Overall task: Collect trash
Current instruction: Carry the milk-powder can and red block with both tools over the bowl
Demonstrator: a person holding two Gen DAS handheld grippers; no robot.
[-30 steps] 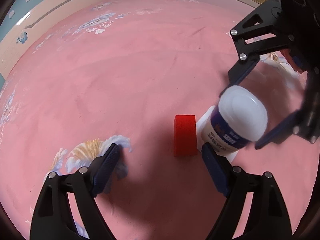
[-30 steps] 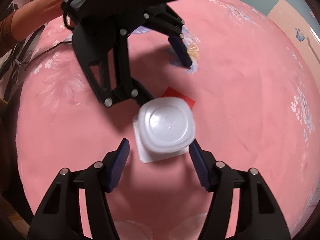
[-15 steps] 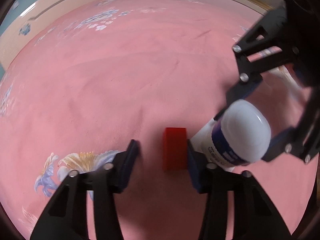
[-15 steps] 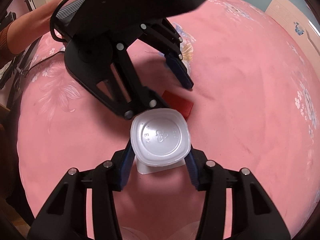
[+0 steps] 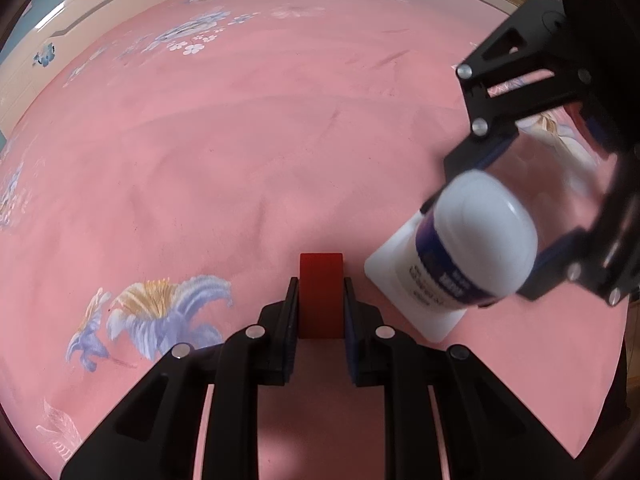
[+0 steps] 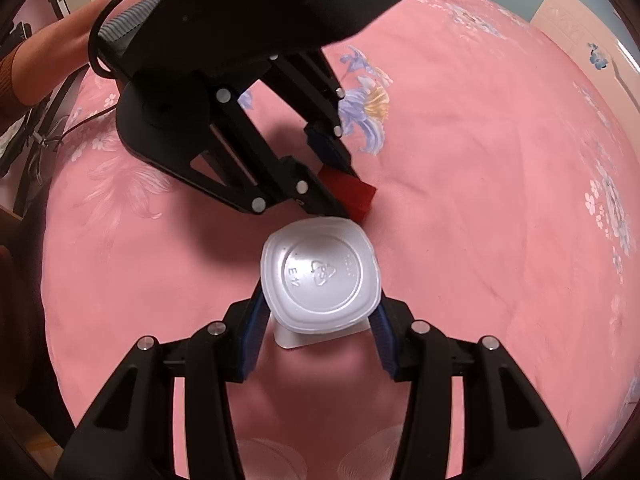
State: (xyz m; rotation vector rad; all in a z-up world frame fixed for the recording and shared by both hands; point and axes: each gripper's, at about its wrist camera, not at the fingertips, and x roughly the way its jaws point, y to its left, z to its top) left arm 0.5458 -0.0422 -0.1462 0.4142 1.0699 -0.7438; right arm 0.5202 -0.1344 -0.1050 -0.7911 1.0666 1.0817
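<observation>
A small red block [image 5: 321,294] lies on the pink floral bedspread [image 5: 240,152]. My left gripper [image 5: 321,312] is shut on the red block at the sheet's surface; it also shows in the right wrist view [image 6: 348,194]. A white plastic yogurt cup [image 6: 320,276] with a purple label stands upside down. My right gripper [image 6: 318,320] is shut on the cup, its blue pads pressing both sides. In the left wrist view the cup [image 5: 468,256] sits just right of the red block, held by the right gripper [image 5: 520,216].
The bedspread covers the whole area, with blue and yellow flower prints [image 5: 160,308]. A cream headboard or wall panel [image 5: 100,8] runs along the far left. A person's arm in an orange sleeve [image 6: 44,64] and cables are at the bed's edge.
My left gripper closed from wide open onto the red block. My right gripper closed onto the yogurt cup and the cup has tilted slightly.
</observation>
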